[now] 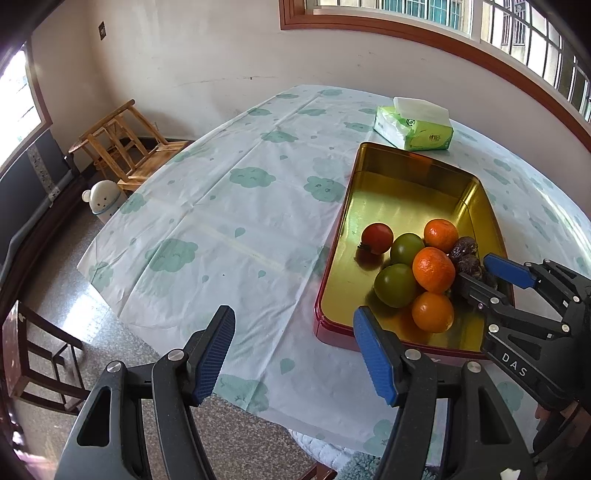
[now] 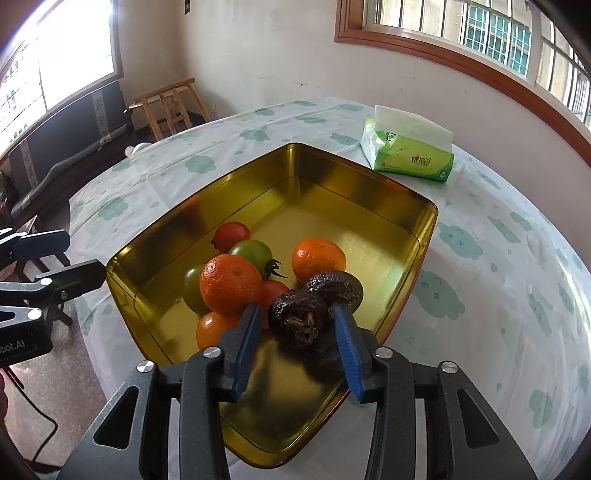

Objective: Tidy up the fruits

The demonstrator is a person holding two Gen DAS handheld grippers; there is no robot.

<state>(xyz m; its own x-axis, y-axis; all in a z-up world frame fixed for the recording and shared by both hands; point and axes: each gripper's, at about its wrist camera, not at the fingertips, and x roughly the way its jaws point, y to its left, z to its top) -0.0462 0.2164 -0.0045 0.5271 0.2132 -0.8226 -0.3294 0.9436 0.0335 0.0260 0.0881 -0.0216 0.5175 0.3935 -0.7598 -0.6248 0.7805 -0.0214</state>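
Fruit (image 2: 229, 284) is being kept in the gold tin (image 2: 369, 206) on the table (image 2: 480, 258); a dark wrinkled fruit (image 2: 297, 321) is being flanked, unpressed, by the right gripper (image 2: 297, 321), jaws apart. The left gripper (image 1: 295, 354) is being held open, empty.

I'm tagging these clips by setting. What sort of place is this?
Probably a home dining room: a table with a cloud-print tablecloth, wooden chairs by the wall, a tissue pack, and barred windows.
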